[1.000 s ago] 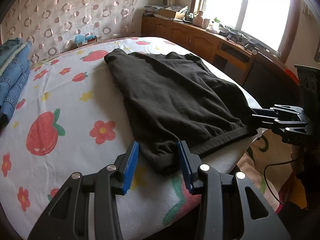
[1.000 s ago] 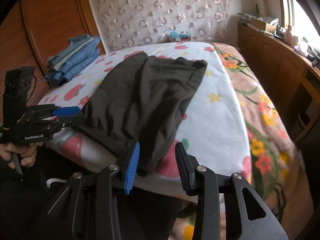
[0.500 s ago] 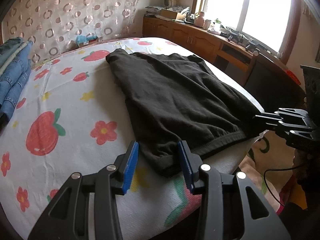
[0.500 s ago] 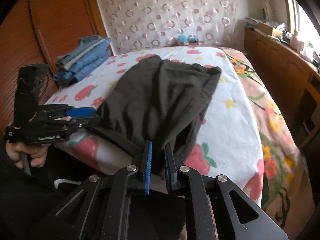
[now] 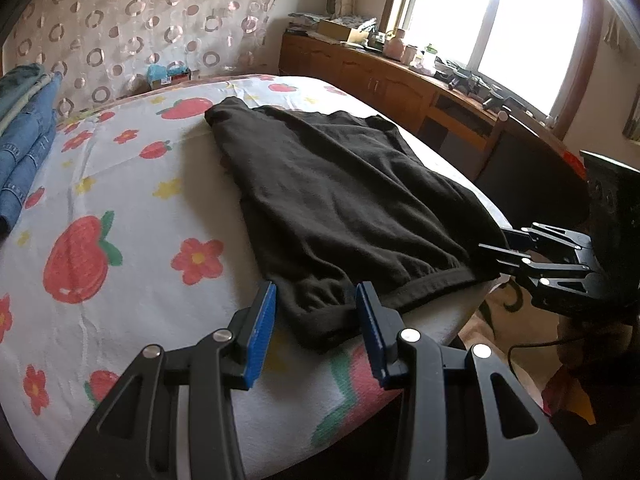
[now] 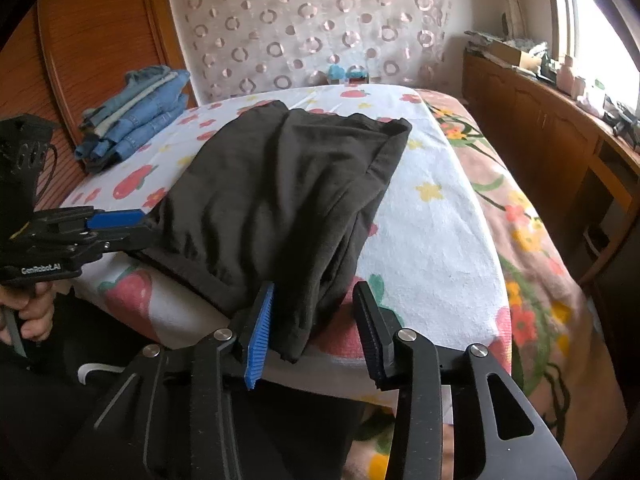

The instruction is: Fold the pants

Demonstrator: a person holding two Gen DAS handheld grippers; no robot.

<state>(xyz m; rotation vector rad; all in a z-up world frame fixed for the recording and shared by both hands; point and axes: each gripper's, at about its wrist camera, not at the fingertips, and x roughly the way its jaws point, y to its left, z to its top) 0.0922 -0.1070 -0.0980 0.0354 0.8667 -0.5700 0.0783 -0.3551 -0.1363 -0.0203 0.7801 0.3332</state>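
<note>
Pants (image 5: 340, 208), black, lie folded flat on the bed (image 5: 120, 200), waistband along the near edge, one waistband corner at each gripper.

Left wrist view: the left gripper (image 5: 316, 320) stands released, blue pads apart, the near waistband corner between them with no pad pressing on it. The right gripper (image 5: 500, 248) shows at the right edge of the bed, its tips at the other waistband corner. A stack of jeans (image 5: 24, 140) sits at the far left edge. A wooden cabinet (image 5: 380, 80) runs under the window.

Right wrist view: the right gripper (image 6: 312, 320) has just been opening; its jaws stand apart, the waistband corner (image 6: 296, 320) hanging between them, loose. The left gripper (image 6: 132, 224), held by a hand (image 6: 32, 312), sits at the left waistband corner; its grip cannot be told from this side. Jeans (image 6: 136, 120) lie at the far left corner.
</note>
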